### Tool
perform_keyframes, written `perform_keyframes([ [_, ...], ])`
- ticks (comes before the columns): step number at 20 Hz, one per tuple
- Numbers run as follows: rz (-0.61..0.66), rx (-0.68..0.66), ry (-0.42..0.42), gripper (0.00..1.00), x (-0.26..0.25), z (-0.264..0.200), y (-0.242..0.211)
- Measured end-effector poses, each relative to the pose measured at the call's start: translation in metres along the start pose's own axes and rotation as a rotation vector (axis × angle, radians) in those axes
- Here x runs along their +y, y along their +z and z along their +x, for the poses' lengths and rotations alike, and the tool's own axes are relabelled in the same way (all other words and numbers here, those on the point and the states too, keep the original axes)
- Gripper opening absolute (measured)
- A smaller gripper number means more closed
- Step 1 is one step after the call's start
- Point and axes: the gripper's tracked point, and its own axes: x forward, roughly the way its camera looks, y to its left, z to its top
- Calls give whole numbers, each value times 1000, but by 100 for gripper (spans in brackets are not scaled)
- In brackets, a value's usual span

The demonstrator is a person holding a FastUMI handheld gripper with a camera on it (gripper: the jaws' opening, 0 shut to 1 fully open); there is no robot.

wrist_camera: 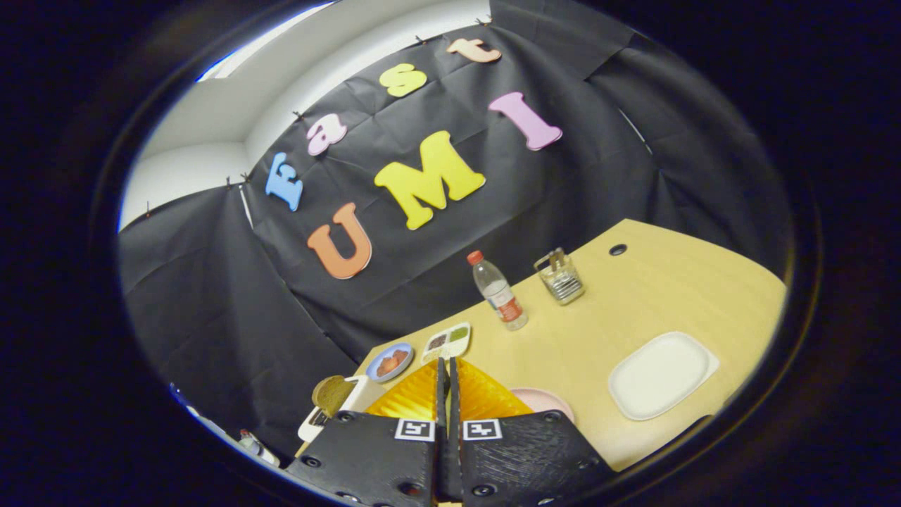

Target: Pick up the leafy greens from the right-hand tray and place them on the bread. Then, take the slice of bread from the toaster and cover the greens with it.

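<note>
Pressed together, empty, the hand-held gripper [448, 366] hovers above what seems a toaster [338, 408].

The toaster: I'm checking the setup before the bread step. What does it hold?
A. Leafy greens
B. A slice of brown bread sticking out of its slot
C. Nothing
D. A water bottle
B: a brown bread slice stands up out of the white toaster, just left of the shut fingers of the hand-held gripper.

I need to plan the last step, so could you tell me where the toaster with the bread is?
In the gripper view, the toaster stands at the table's edge, just left of the shut gripper, near the blue plate.
</note>
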Motion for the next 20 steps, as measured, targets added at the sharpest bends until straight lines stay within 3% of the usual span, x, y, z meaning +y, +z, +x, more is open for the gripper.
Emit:
perform_keyframes([
  [5, 64, 50, 54, 0, 22, 33, -48],
  [8, 116, 77, 61, 0, 11, 49, -64],
  [20, 53, 95, -156, 1, -102, 55, -85],
])
